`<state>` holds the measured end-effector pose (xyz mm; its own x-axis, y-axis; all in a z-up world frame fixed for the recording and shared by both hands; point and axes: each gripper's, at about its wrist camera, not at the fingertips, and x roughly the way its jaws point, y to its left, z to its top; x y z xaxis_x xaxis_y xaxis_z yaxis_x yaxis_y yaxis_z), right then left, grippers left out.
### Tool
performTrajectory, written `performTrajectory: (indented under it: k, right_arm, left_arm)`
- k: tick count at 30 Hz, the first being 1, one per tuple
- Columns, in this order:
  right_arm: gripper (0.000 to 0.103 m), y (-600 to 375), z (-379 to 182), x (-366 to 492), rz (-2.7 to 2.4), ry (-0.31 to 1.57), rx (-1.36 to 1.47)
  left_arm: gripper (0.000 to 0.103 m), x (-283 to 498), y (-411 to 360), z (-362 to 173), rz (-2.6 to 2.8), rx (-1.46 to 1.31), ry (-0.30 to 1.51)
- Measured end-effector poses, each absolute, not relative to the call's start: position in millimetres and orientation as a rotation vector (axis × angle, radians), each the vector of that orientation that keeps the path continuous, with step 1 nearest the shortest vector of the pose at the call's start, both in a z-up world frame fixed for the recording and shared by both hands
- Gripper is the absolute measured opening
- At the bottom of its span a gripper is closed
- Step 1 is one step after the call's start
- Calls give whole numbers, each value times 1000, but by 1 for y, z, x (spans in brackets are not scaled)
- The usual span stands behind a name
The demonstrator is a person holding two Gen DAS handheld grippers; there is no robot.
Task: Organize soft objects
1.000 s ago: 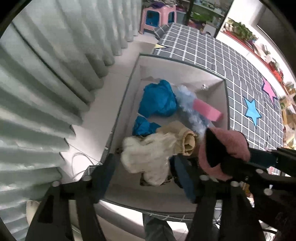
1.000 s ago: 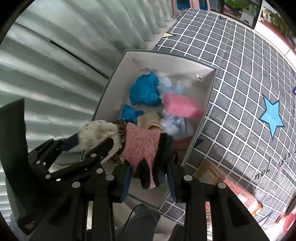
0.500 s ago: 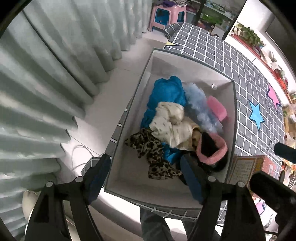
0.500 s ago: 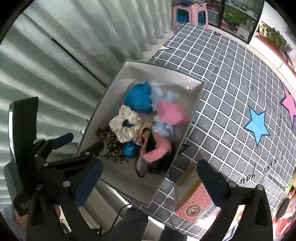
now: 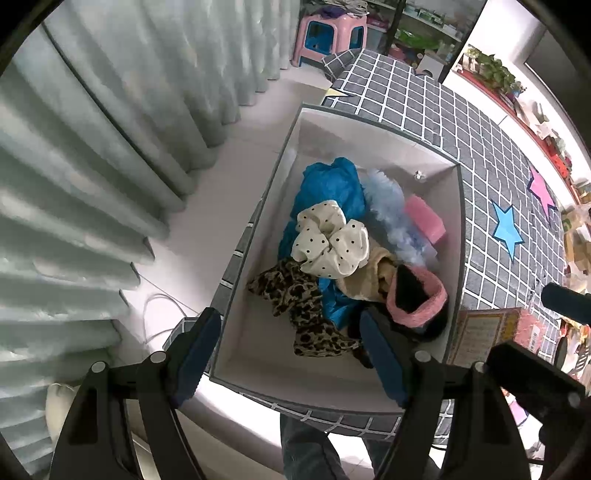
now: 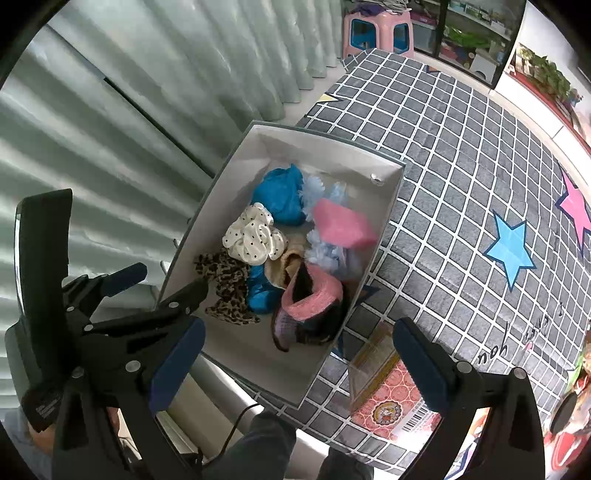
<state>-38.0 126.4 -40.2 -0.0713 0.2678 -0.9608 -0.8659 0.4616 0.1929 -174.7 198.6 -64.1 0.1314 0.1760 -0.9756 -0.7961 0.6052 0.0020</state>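
A grey open box (image 5: 384, 136) (image 6: 325, 142) on the checked cloth holds several soft things: a white dotted scrunchie (image 5: 330, 240) (image 6: 255, 238), a leopard scrunchie (image 5: 295, 295) (image 6: 227, 280), blue cloth (image 5: 332, 184) (image 6: 277, 192), a light blue puff (image 5: 391, 214), a pink sponge (image 5: 424, 218) (image 6: 341, 223) and a pink and black knit piece (image 5: 417, 295) (image 6: 310, 299). My left gripper (image 5: 291, 360) is open and empty above the box's near end. My right gripper (image 6: 295, 363) is open and empty, above the box's near right corner.
A red and gold printed packet (image 6: 384, 398) (image 5: 491, 332) lies on the checked cloth (image 6: 461, 166) right of the box. Pale curtains (image 5: 92, 147) hang on the left. A pink stool (image 5: 328, 33) stands far back. A white cable (image 5: 159, 306) lies on the floor.
Both grippers opened and let go of the scrunchies and the pink knit piece, which now lie in the box. Both grippers pulled back and up from the box.
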Motion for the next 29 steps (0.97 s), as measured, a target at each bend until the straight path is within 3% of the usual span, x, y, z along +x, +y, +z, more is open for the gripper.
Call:
performTrajectory:
  k: [23, 29]
  right_arm:
    - [103, 127, -38, -39, 992, 1278, -634]
    - [103, 127, -39, -39, 970, 1279, -610]
  left_arm:
    - [81, -177, 195, -64, 699, -539, 1294]
    - [81, -181, 199, -59, 665, -544, 1230]
